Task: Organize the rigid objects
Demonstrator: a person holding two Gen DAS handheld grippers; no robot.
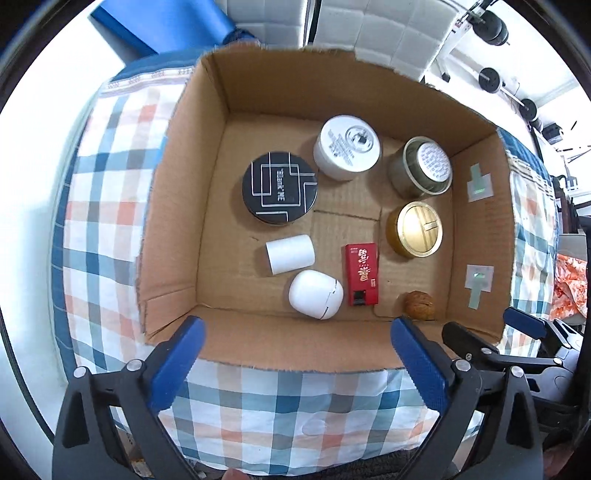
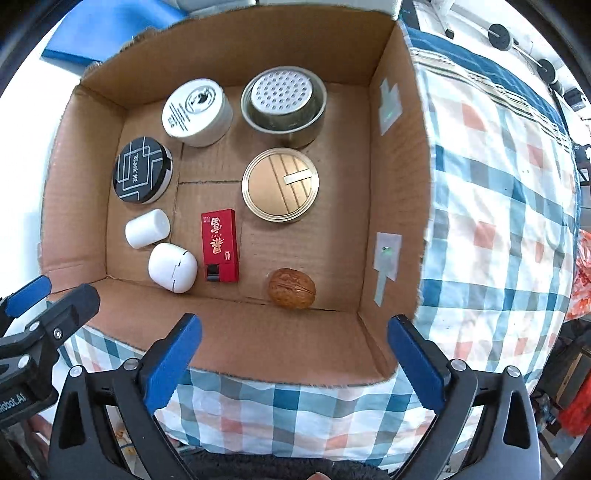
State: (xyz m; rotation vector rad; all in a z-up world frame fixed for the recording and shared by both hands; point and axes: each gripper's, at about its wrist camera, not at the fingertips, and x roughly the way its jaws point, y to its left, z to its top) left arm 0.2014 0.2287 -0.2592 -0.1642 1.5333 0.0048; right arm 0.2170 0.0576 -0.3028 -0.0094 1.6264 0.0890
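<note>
An open cardboard box sits on a checked cloth. Inside lie a black round tin, a white jar, a metal tin, a gold-lidded tin, a white cylinder, a white earbud case, a red box and a walnut. My left gripper and right gripper are open and empty, both at the box's near wall.
The checked cloth covers the surface around the box. A blue mat lies behind it. Barbell weights stand at the back right. The right gripper's body is beside the left one.
</note>
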